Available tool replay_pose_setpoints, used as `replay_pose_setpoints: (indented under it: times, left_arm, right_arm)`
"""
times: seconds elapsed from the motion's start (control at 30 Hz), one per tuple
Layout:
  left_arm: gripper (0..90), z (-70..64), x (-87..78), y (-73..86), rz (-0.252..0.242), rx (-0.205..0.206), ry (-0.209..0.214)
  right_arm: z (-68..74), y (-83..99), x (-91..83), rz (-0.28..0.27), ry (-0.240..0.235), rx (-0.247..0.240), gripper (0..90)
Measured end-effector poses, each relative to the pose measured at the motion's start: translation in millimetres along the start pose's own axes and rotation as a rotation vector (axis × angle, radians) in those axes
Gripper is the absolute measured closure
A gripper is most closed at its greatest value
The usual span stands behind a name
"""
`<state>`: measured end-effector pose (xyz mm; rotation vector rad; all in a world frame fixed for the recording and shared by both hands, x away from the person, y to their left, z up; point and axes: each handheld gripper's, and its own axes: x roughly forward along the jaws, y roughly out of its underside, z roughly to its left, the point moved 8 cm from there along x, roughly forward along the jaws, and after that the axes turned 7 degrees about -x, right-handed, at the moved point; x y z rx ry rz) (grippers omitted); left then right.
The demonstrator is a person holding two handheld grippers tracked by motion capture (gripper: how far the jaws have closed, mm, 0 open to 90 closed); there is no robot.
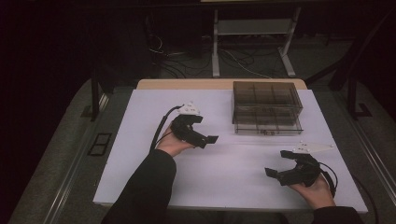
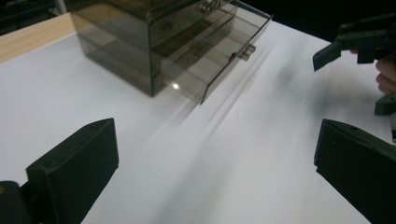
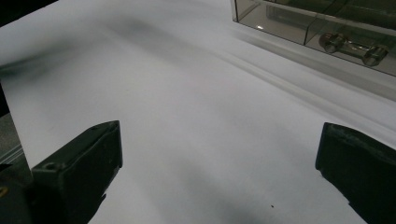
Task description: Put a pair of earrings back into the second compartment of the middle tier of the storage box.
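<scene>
Both pairs of blocky black jaws stand released, wide apart over bare white desk: the left gripper [image 1: 205,140] mid-desk, the right gripper [image 1: 274,173] near the front right corner. The smoky translucent drawer box [image 1: 267,108] sits toward the far edge, its small metal handles glinting, its contents hard to make out.

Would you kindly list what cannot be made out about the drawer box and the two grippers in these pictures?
- Drawer box: in the high view, its contents are lost behind smoky walls and dim light.
- Same box in the right gripper view: cut off by the top and right edges.
- Small red spot by the handle, left gripper view: too small to identify.
- Right gripper and left gripper: both open, holding nothing.
</scene>
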<state>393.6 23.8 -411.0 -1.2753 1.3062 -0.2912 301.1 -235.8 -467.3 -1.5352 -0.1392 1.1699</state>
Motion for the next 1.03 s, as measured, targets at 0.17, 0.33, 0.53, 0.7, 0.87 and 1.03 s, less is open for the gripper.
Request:
replay_pose_setpoints:
  times: [0.17, 0.33, 0.53, 0.7, 0.87, 1.03]
  left_arm:
    - [0.0, 3.9, -13.2, 14.1, -0.005, -0.012, -0.025]
    - [0.0, 5.5, -28.6, 30.6, -0.011, -0.020, -0.055]
    - [0.0, 9.2, -44.8, 51.3, -0.031, -0.050, -0.074]
    - [0.0, 10.2, -52.9, 63.8, -0.057, -0.073, -0.083]
    - [0.0, 6.2, -56.4, 75.0, -0.063, -0.076, -0.075]
    - [0.0, 4.9, -58.0, 81.5, -0.068, -0.081, -0.075]
  right_arm:
    - [-0.6, 0.0, 0.3, -0.002, 0.005, -0.005, 0.1]
    - [-1.2, 0.7, -0.1, -0.003, 0.007, -0.007, 0.1]
    - [-1.4, 1.0, 0.1, 0.001, 0.009, -0.002, 0.1]
    - [-2.1, 1.7, 0.5, 0.005, 0.014, 0.003, 0.1]
    - [-2.5, 2.1, 0.1, 0.005, 0.018, 0.008, 0.1]
    - [-4.7, 2.3, 0.0, -0.002, 0.019, 0.014, 0.1]
